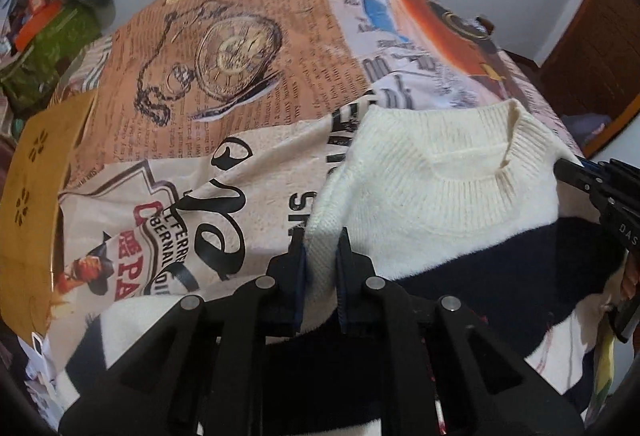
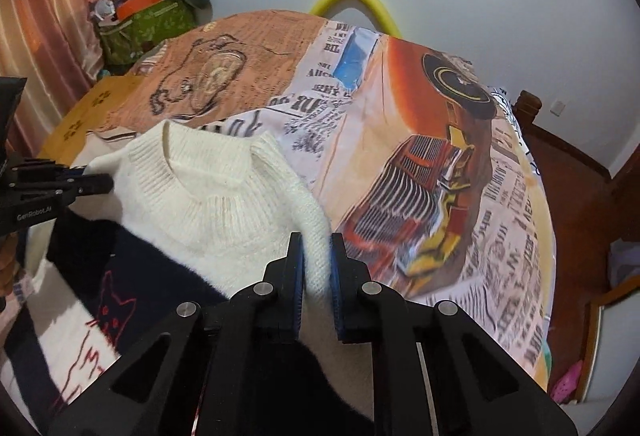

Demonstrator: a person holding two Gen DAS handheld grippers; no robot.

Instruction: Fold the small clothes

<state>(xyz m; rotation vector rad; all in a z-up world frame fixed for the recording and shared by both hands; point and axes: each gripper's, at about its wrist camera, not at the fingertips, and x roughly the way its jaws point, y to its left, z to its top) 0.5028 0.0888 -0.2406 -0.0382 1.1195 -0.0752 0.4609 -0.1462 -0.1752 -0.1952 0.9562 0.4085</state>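
OK, both shoulders pinched: left claw (image 1: 322, 248) and right claw (image 2: 317, 256) each clamp the knit of the white-and-navy sweater (image 1: 440, 172), which lies on the bed (image 1: 240, 76). Fold underway; next, carry both corners evenly toward the hem.

Bed (image 2: 460, 172) in newspaper-print cover, knit sweater (image 2: 224, 196) seemingly lying on it

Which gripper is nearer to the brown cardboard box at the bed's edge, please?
Left. The left gripper grips the sweater shoulder on the box side; the right gripper grips the far shoulder.
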